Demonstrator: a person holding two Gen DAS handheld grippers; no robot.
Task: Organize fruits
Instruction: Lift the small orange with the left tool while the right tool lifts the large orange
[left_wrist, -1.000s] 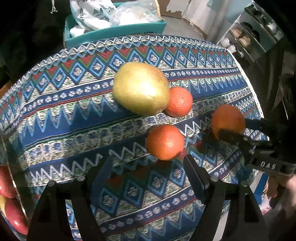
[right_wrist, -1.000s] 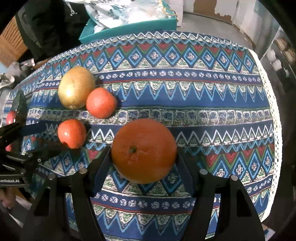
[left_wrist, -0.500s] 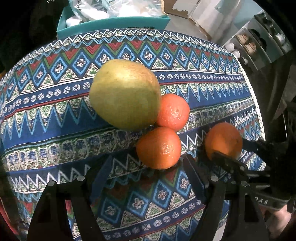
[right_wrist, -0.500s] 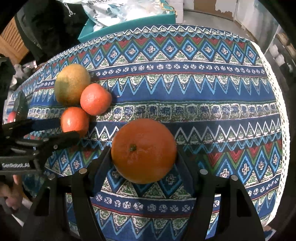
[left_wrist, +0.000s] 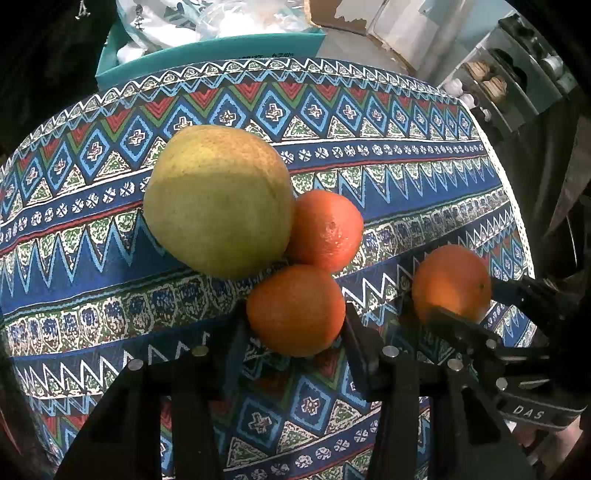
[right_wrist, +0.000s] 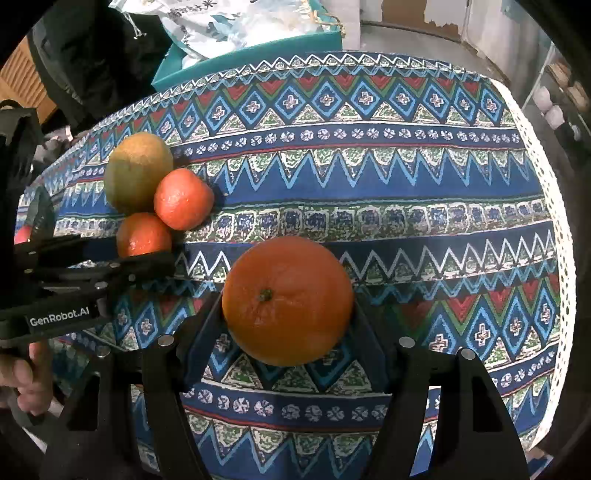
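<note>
Fruits (left_wrist: 218, 201) on patterned tablecloth (right_wrist: 406, 192); teal box (left_wrist: 207, 51) behind, shelving (left_wrist: 517, 81) rightward.

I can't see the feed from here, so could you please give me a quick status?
Right hand-held gripper shut on big orange. Left hand-held gripper around small orange, against pear; grip unclear.

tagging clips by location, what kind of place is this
Probably a lived-in home room, perhaps a dining or storage corner. A patterned tablecloth covers the table, a teal box stuffed with plastic bags sits behind it, and a shelf unit holding small household items stands to the side.
</note>
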